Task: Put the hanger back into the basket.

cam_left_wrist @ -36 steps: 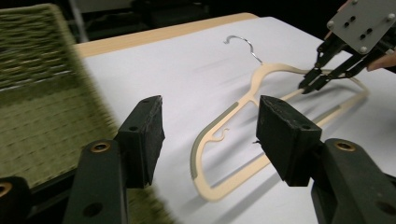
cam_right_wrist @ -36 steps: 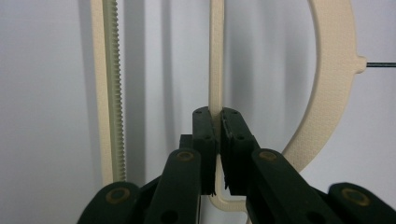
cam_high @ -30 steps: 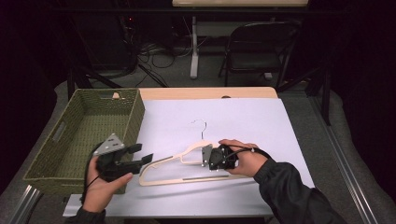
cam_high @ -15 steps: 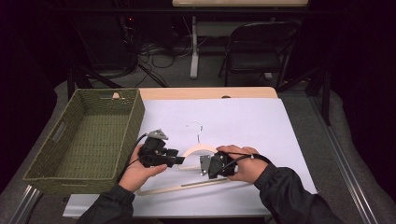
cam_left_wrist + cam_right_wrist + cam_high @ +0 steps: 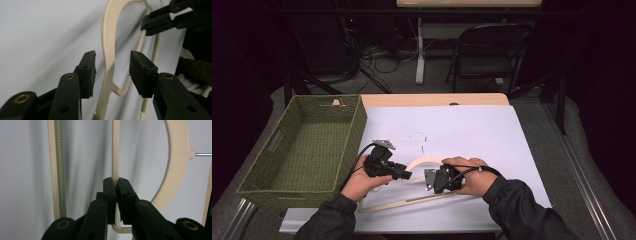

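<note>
Clamping a thin inner bar of the cream plastic clothes hanger point(image 5: 422, 165) on the white-covered table point(image 5: 492, 130), the right tool point(image 5: 115, 185) secures it; the left tool point(image 5: 112, 72) straddles the shoulder, jaws apart, not yet gripping.

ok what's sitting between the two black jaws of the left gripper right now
A curved arm of the cream plastic clothes hanger runs up through the gap of the left gripper. Its jaws stand open, touching neither side of it, as the left gripper view shows.
</note>
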A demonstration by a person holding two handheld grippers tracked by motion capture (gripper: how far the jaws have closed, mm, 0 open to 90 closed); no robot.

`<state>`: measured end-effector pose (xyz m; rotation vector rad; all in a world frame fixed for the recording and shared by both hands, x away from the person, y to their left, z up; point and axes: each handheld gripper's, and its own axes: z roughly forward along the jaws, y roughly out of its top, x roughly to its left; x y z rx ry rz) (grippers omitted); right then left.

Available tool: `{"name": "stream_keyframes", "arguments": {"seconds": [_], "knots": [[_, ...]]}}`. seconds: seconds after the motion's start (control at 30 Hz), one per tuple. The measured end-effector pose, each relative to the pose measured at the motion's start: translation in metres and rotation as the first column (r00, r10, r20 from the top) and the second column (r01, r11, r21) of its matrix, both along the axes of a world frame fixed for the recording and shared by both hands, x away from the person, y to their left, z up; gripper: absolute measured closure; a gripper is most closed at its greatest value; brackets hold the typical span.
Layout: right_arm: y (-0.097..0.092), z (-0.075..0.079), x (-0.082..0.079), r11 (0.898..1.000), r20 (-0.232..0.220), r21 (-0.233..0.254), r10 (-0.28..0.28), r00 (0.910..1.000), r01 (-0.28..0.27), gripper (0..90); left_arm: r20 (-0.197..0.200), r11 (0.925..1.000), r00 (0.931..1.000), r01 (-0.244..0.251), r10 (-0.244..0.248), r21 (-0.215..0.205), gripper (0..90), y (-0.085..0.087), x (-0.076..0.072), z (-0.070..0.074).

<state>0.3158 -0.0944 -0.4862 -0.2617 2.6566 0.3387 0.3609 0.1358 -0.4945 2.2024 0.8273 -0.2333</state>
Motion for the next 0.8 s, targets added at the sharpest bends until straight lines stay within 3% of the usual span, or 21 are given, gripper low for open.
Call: {"name": "stream_keyframes", "arguments": {"seconds": [0.07,0.3,0.4,0.5,0.57,0.67,0.77,0.8], "knots": [[-0.001,0.0,0.0,1.0,0.007,0.009,0.001,1.0,-0.001,85.3,-0.01,0.9996,0.9995,0.029,-0.029,-0.005,51.9,0.002,-0.002,-0.001],[-0.001,0.001,0.0,1.0,0.013,0.003,0.007,0.9999,-0.007,85.3,-0.006,0.9949,0.9963,0.085,-0.085,0.053,47.9,0.001,-0.005,-0.011],[-0.001,-0.001,0.0,1.0,0.033,0.021,0.013,0.9994,-0.013,85.3,-0.014,0.9904,0.9943,0.107,-0.106,0.088,52.8,0.0,-0.006,-0.015],[-0.001,0.001,0.001,1.0,0.016,-0.002,0.011,0.9998,-0.011,85.3,-0.016,0.9896,0.9934,0.114,-0.113,0.087,56.8,-0.001,-0.006,-0.015],[-0.001,0.0,0.001,1.0,0.019,-0.001,0.012,0.9998,-0.012,85.2,-0.005,0.9879,0.9938,0.111,-0.111,0.108,58.2,-0.002,-0.006,-0.015],[-0.001,0.0,0.001,1.0,0.024,-0.002,0.012,0.9996,-0.012,85.0,-0.016,0.9883,0.9929,0.119,-0.118,0.095,60.0,-0.002,-0.006,-0.016],[-0.001,0.001,0.002,1.0,0.032,0.002,0.008,0.9995,-0.008,84.6,0.0,0.9882,0.9934,0.114,-0.114,0.103,63.1,-0.002,-0.009,-0.013],[-0.001,0.001,0.001,1.0,0.036,0.008,-0.005,0.9993,0.005,84.4,-0.01,0.9883,0.9919,0.127,-0.127,0.084,63.1,-0.002,-0.01,-0.012]]}}
